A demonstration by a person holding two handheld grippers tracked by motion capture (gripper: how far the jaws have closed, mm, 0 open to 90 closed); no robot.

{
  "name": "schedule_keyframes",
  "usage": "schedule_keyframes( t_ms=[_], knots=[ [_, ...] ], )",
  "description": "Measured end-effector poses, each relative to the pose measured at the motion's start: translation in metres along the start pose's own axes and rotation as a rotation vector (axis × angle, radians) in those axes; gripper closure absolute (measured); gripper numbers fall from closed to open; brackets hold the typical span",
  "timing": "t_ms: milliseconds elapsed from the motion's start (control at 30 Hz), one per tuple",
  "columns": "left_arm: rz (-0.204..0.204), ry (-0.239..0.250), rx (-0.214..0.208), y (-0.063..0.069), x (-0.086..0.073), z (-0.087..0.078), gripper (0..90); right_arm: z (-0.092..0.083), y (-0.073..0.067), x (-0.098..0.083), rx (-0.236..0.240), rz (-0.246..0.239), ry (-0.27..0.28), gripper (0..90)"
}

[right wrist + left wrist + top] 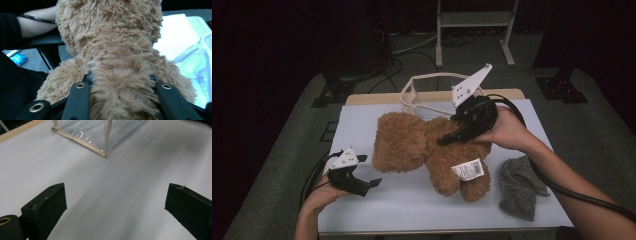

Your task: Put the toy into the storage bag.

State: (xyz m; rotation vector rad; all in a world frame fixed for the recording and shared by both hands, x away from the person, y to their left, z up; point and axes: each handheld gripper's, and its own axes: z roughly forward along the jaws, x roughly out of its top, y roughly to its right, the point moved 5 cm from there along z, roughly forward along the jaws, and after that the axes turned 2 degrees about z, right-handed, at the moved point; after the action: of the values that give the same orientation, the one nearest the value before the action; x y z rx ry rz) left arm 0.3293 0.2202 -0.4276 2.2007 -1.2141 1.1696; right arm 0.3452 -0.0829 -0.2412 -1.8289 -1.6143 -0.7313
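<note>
At the far edge of the counter stands a clear bag with cream piping, its mouth open; what lies inside cannot be made out. Just in front of it is the brown teddy bear, body raised off the white surface, a barcode tag showing on one leg. The right claw has it: jaws clamped on either side of the bear's plush body, fur bulging between them in the right gripper view, the right hand angled in from the right with the grey plate tipped up. Over on the near left, the left claw sits low by the counter's edge, jaws spread wide with nothing between them, pointing across bare counter toward the bag. A grey cloth lies crumpled near the right forearm.
</note>
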Motion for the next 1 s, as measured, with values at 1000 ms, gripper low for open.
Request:
schedule_keyframes(
  t_ms=[1000],
  knots=[
    [-0.011,0.009,0.033,-0.011,-0.001,-0.007,3.1,-0.043,0.042,0.073,-0.047,-0.005,-0.035,61.7]
  ],
)
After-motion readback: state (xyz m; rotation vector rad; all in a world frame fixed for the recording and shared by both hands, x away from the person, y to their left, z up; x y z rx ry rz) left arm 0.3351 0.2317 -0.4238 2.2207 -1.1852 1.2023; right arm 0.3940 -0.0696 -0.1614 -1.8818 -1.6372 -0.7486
